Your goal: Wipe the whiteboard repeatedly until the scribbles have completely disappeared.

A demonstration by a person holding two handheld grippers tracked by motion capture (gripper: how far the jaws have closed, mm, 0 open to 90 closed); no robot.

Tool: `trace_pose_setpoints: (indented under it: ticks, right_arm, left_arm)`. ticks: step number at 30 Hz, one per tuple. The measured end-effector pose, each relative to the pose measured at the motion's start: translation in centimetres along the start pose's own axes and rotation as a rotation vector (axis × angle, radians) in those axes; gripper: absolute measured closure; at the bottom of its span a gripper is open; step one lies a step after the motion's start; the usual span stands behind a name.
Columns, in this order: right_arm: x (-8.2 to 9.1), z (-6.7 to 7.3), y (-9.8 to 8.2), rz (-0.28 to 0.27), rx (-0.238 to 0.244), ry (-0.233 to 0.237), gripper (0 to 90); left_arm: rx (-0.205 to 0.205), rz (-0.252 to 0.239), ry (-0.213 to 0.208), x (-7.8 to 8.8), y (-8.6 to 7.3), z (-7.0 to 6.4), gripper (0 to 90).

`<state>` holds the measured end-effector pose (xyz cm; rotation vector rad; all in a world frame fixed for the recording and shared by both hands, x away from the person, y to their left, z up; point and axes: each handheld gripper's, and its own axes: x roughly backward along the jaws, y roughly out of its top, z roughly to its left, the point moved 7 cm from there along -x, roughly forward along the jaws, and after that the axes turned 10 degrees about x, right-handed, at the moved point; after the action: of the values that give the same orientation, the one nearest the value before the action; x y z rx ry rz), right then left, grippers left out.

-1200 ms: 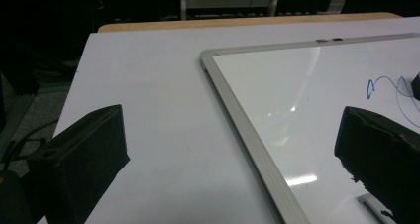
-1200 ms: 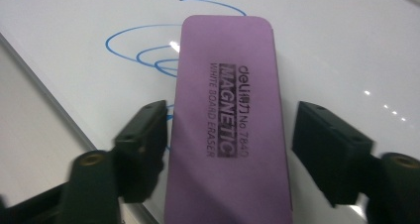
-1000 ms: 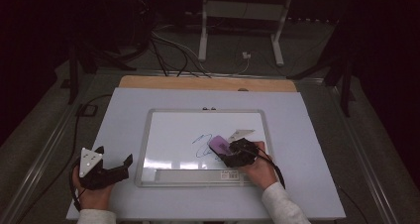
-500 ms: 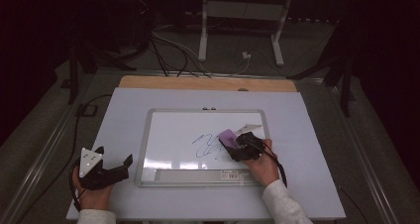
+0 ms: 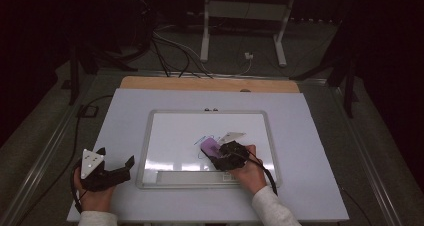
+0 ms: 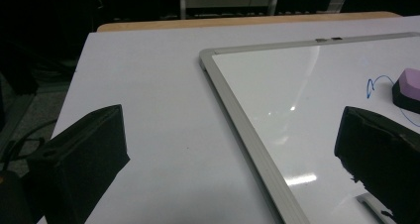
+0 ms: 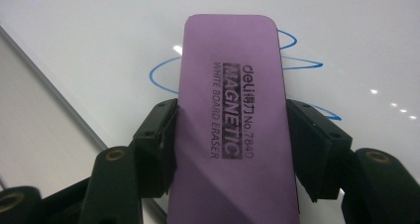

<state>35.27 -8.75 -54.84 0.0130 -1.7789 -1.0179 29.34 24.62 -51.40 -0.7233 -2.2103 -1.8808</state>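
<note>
A purple whiteboard eraser (image 5: 209,146) (image 7: 232,120), printed "MAGNETIC WHITE BOARD ERASER", lies flat on the whiteboard (image 5: 170,131) over blue pen scribbles (image 5: 202,139) (image 7: 161,78). My right gripper (image 5: 216,151) (image 7: 233,132) is shut on the eraser, one jaw pressed to each long side. My left gripper (image 5: 116,157) (image 6: 233,130) rests on the table left of the board, open with nothing between its jaws. In the left gripper view the board's silver frame (image 6: 247,135) runs diagonally, with the eraser (image 6: 408,85) and a blue loop (image 6: 372,83) at far right.
The white tabletop (image 5: 125,111) surrounds the board, with a wooden strip (image 5: 210,83) along its far edge. A marker ledge (image 5: 190,177) runs along the board's near edge. Cables (image 5: 170,46) and a metal stand (image 5: 205,31) are on the floor behind.
My right gripper carried the eraser right and away across the scribbles, then back left and nearer. Less blue ink shows now. The left gripper has not moved.
</note>
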Motion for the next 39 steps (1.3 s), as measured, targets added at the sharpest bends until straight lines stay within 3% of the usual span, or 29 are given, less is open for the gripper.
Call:
trace_pose_setpoints:
  ticks: [4, 7, 10, 14, 17, 19, 22, 23, 25, 26, 30, 34, 39]
  right_arm:
    - [0.0, -1.2, -0.3, 0.012, -0.018, -0.044, 41.1]
    - [-0.1, -3.3, -0.6, 0.017, -0.081, -0.102, 41.1]
    - [-0.2, -3.6, -0.6, 0.018, -0.106, -0.116, 41.1]
    - [-0.4, -2.0, -0.1, 0.008, -0.072, -0.092, 41.1]
    - [-0.6, 0.4, 0.7, 0.006, -0.003, -0.034, 41.2]
    - [-0.6, 0.4, 0.8, 0.011, 0.004, -0.038, 41.1]
    - [-0.7, -1.8, 0.4, 0.024, -0.066, -0.099, 41.2]
    - [-0.7, -1.8, 0.4, 0.024, -0.066, -0.099, 41.2]
    - [-0.6, -3.6, 0.0, 0.03, -0.118, -0.14, 41.2]
    - [-0.5, -5.2, -0.5, 0.04, -0.165, -0.178, 41.2]
    - [-0.4, -6.3, -0.7, 0.049, -0.209, -0.207, 41.1]
    - [-0.8, -5.5, -0.2, 0.045, -0.206, -0.208, 41.2]
    - [-1.4, -2.7, 1.0, 0.037, -0.144, -0.153, 41.2]
  left_arm:
    - [0.001, 0.0, 0.0, 0.1, 0.0, 0.1, 0.8]
    - [0.001, -0.001, 0.0, 0.0, 0.0, 0.0, 0.8]
    - [0.0, 0.002, -0.001, 0.0, 0.0, 0.0, 0.8]
    - [-0.005, 0.006, -0.002, -0.1, 0.0, -0.1, 0.8]
    - [-0.005, 0.004, -0.003, -0.1, 0.0, -0.2, 0.8]
    - [-0.003, 0.003, -0.001, -0.1, 0.0, -0.1, 0.8]
    - [-0.001, 0.001, 0.0, 0.0, 0.0, 0.0, 0.8]
    - [0.0, 0.0, -0.001, 0.1, 0.0, 0.0, 0.8]
    - [0.001, 0.003, 0.001, 0.1, -0.1, 0.1, 0.8]
    - [0.001, 0.003, 0.0, 0.1, -0.1, 0.1, 0.8]
    - [-0.001, 0.004, 0.0, 0.0, -0.1, 0.0, 0.8]
    - [-0.006, 0.007, -0.002, -0.1, -0.1, -0.1, 0.8]
    - [-0.006, 0.008, -0.003, -0.1, -0.1, -0.2, 0.8]
